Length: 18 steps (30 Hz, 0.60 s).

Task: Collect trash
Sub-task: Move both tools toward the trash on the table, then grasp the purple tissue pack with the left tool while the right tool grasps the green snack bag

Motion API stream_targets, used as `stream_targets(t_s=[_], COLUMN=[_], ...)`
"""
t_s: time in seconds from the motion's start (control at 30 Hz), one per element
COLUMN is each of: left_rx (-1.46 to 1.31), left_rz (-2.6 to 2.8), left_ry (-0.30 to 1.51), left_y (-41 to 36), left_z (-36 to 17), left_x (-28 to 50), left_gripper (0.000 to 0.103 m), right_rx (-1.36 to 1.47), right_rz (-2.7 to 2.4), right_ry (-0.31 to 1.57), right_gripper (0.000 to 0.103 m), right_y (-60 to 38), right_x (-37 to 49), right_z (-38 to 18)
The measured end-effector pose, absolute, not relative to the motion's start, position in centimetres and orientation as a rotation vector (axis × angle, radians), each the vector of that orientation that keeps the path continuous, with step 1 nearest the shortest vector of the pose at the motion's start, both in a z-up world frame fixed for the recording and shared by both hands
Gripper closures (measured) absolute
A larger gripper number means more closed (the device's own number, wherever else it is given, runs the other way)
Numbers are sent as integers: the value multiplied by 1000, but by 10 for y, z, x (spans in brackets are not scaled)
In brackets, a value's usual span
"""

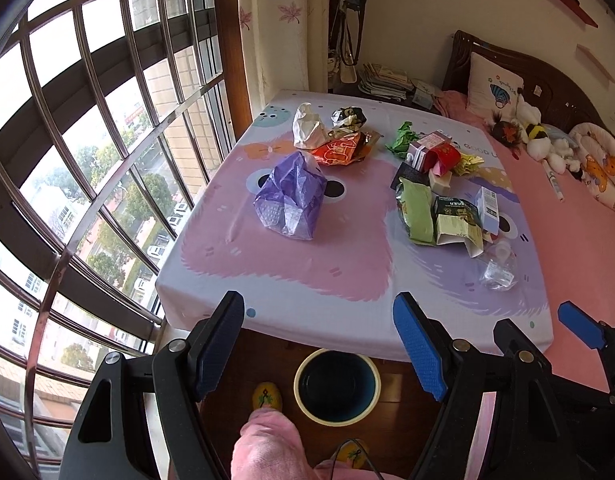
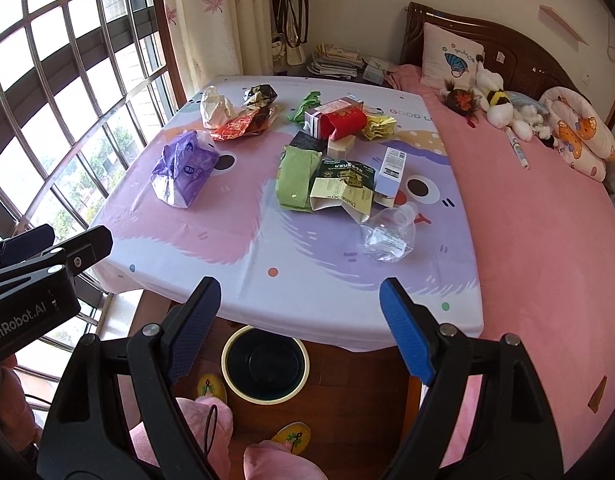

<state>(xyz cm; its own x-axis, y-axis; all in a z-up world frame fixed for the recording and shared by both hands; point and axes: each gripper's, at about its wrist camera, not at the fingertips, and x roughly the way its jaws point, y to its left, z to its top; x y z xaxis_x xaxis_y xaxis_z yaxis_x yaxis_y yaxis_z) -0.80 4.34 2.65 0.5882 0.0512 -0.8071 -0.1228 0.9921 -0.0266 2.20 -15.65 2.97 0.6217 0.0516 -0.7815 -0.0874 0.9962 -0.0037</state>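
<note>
Over the near edge of the bed, both pairs of tongs hang with jaws spread wide and nothing between them: the left tongs and the right tongs, each with blue ribbed pads. Below them, on the dark wooden floor, stands the round cream-rimmed waste bin with a dark inside, just under the hem of the pastel cartoon-printed sheet that covers this end of the bed.

All the trash lies on that sheet. Nearest the left tongs sits a crumpled purple plastic bag, apart from the rest. Beyond it is a cluster: a white crushed paper bag, an orange foil wrapper and a black-and-gold crumpled wrapper. To the right lies the bigger heap, with a green snack packet, a flattened green-and-cream carton, a red-and-white box and a clear squashed plastic bottle at its near edge.

I'd judge collecting has barely begun. A sensible start would be the purple bag for the left side and the clear bottle for the right, since each lies alone and close. The bag is limp, so pinch a raised fold rather than pressing flat. The bottle looks slippery, so close across its flattened body. Carry each fully over the bin's mouth before releasing, as the sheet's hem overhangs it.
</note>
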Motion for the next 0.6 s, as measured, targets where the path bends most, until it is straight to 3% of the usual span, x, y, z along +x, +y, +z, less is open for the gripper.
stream_targets(t_s=[0.37, 0.6], left_rx=[-106, -106], left_rz=[42, -109], left_ry=[972, 1129], left_y=[110, 156], left_z=[25, -6], left_x=[110, 212], left_gripper=[25, 25], right_rx=[-34, 23], right_rz=[24, -66], right_ry=[917, 976], right_gripper=[30, 31], right_y=[-117, -104], right_x=[94, 165], right_z=[31, 18])
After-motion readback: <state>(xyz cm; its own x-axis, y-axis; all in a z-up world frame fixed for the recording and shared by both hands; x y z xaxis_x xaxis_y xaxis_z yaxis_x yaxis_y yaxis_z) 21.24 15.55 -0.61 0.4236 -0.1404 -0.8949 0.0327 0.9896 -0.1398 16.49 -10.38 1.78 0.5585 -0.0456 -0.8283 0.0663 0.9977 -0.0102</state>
